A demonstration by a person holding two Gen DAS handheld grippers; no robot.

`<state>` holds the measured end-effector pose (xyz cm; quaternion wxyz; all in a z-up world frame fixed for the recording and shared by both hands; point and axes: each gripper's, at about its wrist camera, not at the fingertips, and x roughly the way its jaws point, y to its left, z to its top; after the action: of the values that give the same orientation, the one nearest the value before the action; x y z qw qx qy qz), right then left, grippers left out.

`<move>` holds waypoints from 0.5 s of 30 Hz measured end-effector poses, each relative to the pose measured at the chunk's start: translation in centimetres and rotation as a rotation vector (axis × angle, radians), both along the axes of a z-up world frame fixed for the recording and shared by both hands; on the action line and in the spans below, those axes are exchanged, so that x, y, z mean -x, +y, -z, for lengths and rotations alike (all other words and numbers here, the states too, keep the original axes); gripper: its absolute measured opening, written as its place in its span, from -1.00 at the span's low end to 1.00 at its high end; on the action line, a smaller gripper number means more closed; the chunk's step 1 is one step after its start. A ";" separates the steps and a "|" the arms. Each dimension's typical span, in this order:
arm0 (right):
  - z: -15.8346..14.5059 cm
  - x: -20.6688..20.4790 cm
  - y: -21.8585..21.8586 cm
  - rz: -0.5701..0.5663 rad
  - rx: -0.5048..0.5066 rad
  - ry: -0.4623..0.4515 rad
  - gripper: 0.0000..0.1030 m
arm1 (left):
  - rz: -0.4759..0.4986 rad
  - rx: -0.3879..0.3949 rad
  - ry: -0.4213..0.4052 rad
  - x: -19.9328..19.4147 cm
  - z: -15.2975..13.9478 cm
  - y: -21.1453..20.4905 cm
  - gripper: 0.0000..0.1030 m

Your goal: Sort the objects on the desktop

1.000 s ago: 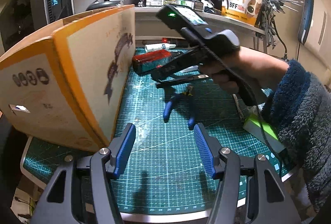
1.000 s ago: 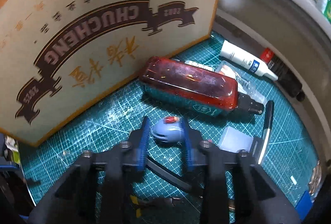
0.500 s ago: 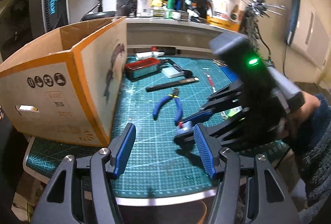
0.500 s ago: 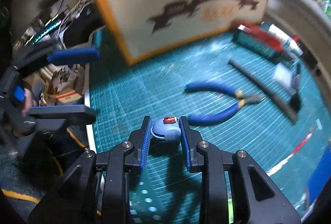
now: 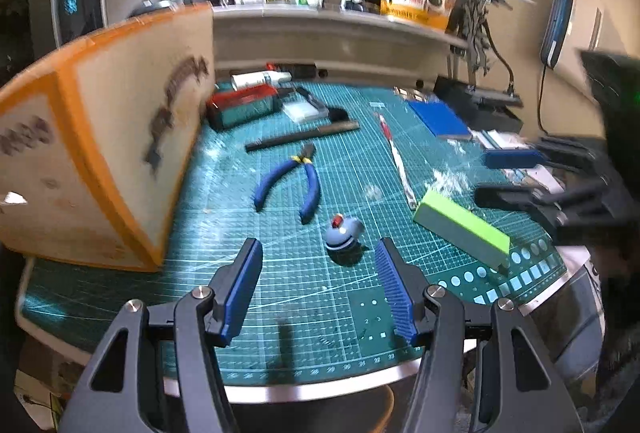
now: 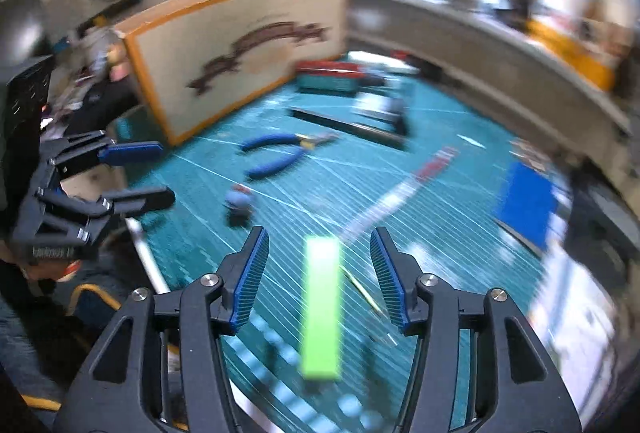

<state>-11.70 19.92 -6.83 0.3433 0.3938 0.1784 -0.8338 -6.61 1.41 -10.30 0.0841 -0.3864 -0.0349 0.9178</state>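
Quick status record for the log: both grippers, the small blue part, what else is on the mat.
left gripper: open, empty
right gripper: open, empty, green block lying on the mat between its fingers
small blue round part: lying free on the cutting mat, just ahead of the left gripper
blue-handled pliers: on mat, beyond the part
cardboard box: standing at the mat's left edge
image quality: right wrist view motion-blurred

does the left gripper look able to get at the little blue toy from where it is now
Probably yes. The left gripper is open and the blue toy stands on the mat just ahead of its fingertips, roughly between them. Nothing lies in that gap; the pliers sit farther back.
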 end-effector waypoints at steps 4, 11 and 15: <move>2.0 -1.6 1.3 0.045 -0.007 -0.006 -0.03 | 0.019 -0.012 -0.028 1.0 1.0 0.4 0.15; 3.7 -2.9 2.1 0.052 0.017 -0.058 -0.03 | 0.049 -0.030 -0.053 2.8 1.7 0.7 0.14; 3.7 -3.0 2.7 0.062 0.032 -0.057 -0.03 | 0.066 -0.041 -0.067 3.7 2.2 0.9 0.06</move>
<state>-8.71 22.64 -10.56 0.3284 0.4172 0.1430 -0.8353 -10.35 2.27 -12.45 0.1213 -0.4158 -0.0438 0.9003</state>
